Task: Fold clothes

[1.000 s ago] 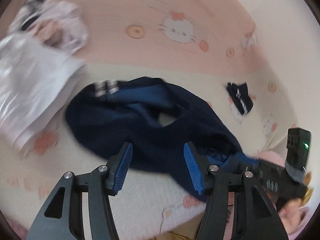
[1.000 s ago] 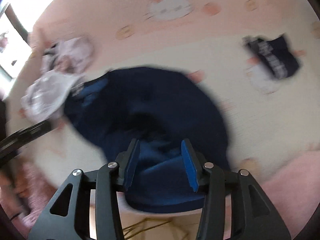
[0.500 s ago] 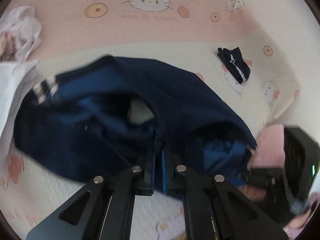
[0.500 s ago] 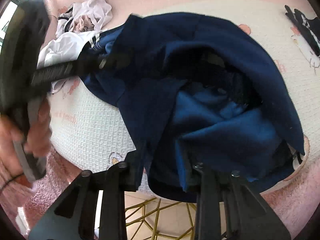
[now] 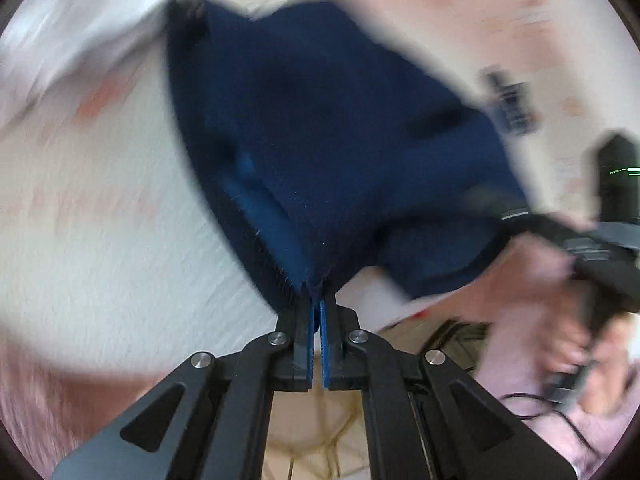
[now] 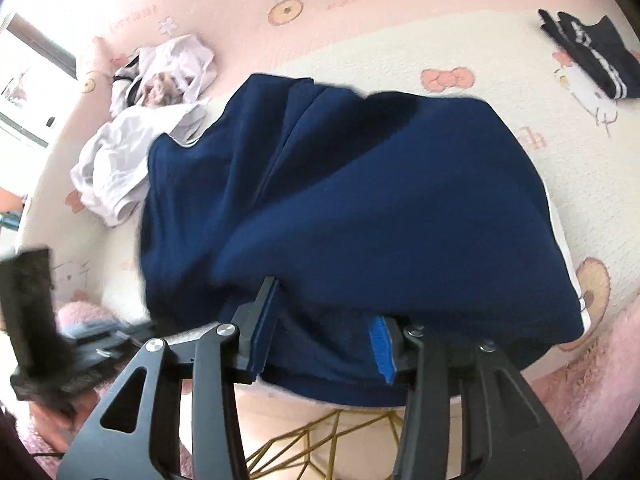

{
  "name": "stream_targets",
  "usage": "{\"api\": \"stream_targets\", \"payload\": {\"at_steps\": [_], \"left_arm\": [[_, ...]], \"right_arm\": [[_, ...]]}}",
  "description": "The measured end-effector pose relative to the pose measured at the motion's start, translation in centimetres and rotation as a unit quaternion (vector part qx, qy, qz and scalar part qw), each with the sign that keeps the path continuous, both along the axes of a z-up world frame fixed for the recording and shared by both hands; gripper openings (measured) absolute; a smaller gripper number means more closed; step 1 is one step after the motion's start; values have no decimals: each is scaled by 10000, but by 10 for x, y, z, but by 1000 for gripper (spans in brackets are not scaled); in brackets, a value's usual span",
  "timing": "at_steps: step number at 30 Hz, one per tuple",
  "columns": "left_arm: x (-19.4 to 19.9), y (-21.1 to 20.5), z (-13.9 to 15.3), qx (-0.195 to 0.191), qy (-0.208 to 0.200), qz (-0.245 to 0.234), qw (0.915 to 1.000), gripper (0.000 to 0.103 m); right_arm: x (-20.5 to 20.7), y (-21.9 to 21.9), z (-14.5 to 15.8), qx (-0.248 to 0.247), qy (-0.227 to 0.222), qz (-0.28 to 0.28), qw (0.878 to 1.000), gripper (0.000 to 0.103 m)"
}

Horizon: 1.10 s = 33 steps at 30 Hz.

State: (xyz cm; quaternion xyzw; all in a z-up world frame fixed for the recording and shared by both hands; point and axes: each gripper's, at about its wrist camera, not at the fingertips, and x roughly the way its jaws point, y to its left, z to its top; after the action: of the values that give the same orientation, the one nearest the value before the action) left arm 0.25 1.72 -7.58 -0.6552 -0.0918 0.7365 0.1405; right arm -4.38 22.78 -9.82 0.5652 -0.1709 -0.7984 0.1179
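Note:
A dark navy garment [image 6: 340, 200] lies bunched on the pink and cream cartoon-cat cloth [image 6: 500, 60] of a table. My left gripper [image 5: 316, 300] is shut on a near edge of the navy garment [image 5: 320, 140] and pulls it taut; this view is blurred. My right gripper [image 6: 320, 316] is open, its jaws wide apart, with the garment's near hem lying between and over the fingers. The right gripper's body shows at the right of the left wrist view [image 5: 592, 240], at the garment's other corner.
A white garment [image 6: 120, 160] and a pale crumpled one [image 6: 168, 68] lie at the far left. A small folded dark item with white stripes [image 6: 584, 52] lies at the far right. Gold wire legs [image 6: 328, 440] show below the table edge.
My left gripper, open a second ago, has shut on the garment's edge and pulled it up and toward me. My right gripper has stayed open at the near hem. The garment has spread wider.

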Motion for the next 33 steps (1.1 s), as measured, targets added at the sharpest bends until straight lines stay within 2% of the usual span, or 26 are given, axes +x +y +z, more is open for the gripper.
{"api": "stream_targets", "payload": {"at_steps": [1, 3, 6, 9, 12, 13, 14, 16, 19, 20, 24, 26, 27, 28, 30, 33], "left_arm": [[4, -2, -5, -107, -128, 96, 9998, 3], [10, 0, 5, 80, -65, 90, 9999, 3], [4, 2, 36, 401, 437, 67, 9982, 4], [-10, 7, 59, 596, 963, 13, 9936, 5], [-27, 18, 54, 480, 1102, -165, 9926, 5], [-31, 21, 50, 477, 1095, -208, 9926, 5], [-35, 25, 42, 448, 1019, -245, 9935, 5], [-41, 27, 30, 135, 721, -270, 9969, 5], [-28, 24, 1, -461, -48, -304, 9985, 5], [-19, 19, -7, -494, -231, -294, 9981, 5], [-4, 5, 2, -311, -220, -2, 9993, 7], [-8, 13, 25, -319, 154, -56, 9994, 13], [-10, 17, 37, -323, 341, -84, 9989, 23], [-10, 24, 47, -447, 531, -216, 9974, 38], [-12, 38, 69, -690, 827, -485, 9930, 52], [-17, 40, 93, -745, 975, -651, 9903, 53]], "right_arm": [[2, -1, 1, 15, -36, 64, 10000, 44], [4, -2, 0, 86, -104, 190, 9997, 44], [6, -8, -2, 219, -163, 347, 9990, 44], [10, -12, 9, 199, 136, 350, 9991, 44], [10, -6, 16, 318, 405, 184, 9985, 46], [10, -1, 15, 412, 421, 93, 9982, 52], [9, 3, 13, 507, 437, 3, 9978, 52], [8, 10, 11, 656, 463, -186, 9966, 52], [3, 10, 13, 460, 442, -537, 9965, 52], [3, 12, 15, 406, 464, -643, 9960, 52], [11, 32, 39, 271, 930, -960, 9906, 52], [4, 31, 40, 288, 1096, -1124, 9872, 52], [2, 31, 37, 494, 1041, -1156, 9866, 52], [1, 31, 35, 701, 986, -1187, 9855, 52], [-2, 32, 30, 1013, 883, -1240, 9831, 53], [3, 41, 34, 624, 969, -1199, 9861, 52]]}}
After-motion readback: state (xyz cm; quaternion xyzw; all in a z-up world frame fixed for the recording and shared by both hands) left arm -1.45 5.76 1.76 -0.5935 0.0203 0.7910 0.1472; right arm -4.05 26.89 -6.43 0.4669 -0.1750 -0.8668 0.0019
